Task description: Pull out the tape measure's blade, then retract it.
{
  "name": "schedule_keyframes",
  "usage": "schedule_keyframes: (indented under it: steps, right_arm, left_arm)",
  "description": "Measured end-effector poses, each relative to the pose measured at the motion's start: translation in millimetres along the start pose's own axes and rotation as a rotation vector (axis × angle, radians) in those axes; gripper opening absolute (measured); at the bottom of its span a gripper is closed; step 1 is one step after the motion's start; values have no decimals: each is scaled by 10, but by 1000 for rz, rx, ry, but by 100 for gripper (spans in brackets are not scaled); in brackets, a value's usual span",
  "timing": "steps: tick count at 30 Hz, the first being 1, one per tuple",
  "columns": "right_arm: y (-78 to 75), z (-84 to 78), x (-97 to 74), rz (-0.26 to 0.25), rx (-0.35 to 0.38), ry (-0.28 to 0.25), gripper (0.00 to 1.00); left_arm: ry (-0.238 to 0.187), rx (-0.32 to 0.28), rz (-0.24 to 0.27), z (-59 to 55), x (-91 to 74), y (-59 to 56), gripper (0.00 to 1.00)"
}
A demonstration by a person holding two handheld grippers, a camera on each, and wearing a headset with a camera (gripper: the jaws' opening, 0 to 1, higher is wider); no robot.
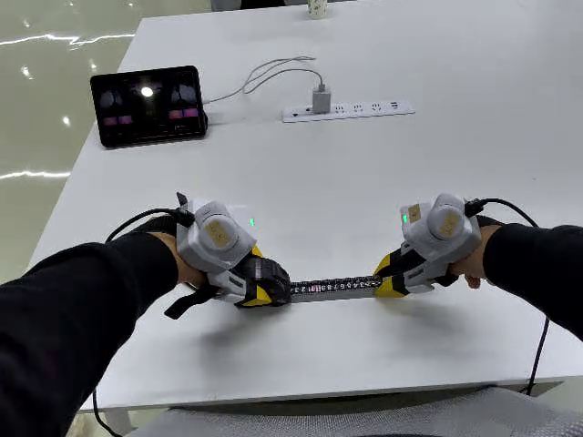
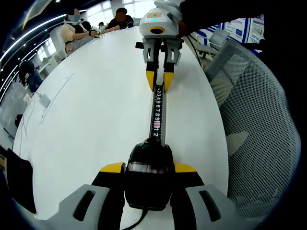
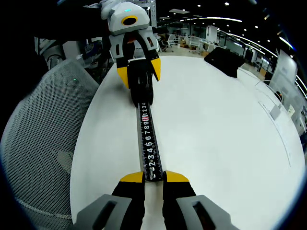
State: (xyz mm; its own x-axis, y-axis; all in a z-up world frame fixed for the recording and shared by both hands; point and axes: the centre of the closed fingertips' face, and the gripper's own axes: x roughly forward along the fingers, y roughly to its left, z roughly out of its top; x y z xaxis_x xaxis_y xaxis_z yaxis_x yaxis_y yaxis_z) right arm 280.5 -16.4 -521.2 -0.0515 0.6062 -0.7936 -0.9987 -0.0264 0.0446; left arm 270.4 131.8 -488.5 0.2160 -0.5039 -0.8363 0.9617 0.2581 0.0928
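A black tape measure case rests on the white table, clamped between the yellow-tipped jaws of my left gripper. Its dark numbered blade stretches flat along the tabletop to my right gripper, which is shut on the blade's end. The blade is out a short length, with numbers past 12 showing.
A black tablet lies at the table's far left. A white power strip with a charger and cable sits at the far middle. A mesh chair stands beside the near table edge. People sit at the table's far end.
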Motion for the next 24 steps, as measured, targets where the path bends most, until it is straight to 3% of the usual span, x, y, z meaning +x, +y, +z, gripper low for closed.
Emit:
schedule_keyframes:
  steps: [24]
  right_arm:
    - [-31,-123,-123,-8,14,13,9]
  left_arm:
    - [-10,-2,0,-3,-7,-3,31]
